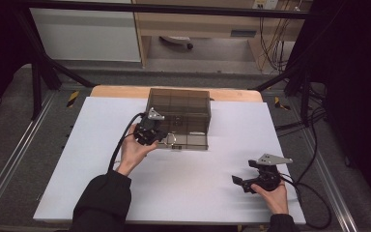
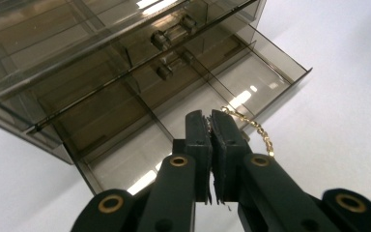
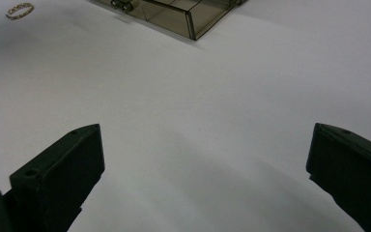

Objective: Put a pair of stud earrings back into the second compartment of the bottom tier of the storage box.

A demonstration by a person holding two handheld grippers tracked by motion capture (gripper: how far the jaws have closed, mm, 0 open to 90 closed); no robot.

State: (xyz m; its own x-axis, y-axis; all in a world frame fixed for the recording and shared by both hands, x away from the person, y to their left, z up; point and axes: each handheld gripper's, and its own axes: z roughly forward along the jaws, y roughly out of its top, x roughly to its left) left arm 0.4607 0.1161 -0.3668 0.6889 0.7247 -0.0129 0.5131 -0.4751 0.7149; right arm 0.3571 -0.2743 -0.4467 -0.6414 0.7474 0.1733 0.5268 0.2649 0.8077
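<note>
The left gripper (image 2: 211, 118) was clamped shut on a gold chain (image 2: 257, 129), held over the open drawer (image 2: 251, 79) of the box (image 1: 178, 104) near the table's (image 1: 77, 183) far edge. The right gripper (image 3: 205, 159) gaped empty. The dangling chain could snag the drawer's front wall or drop outside.
</note>
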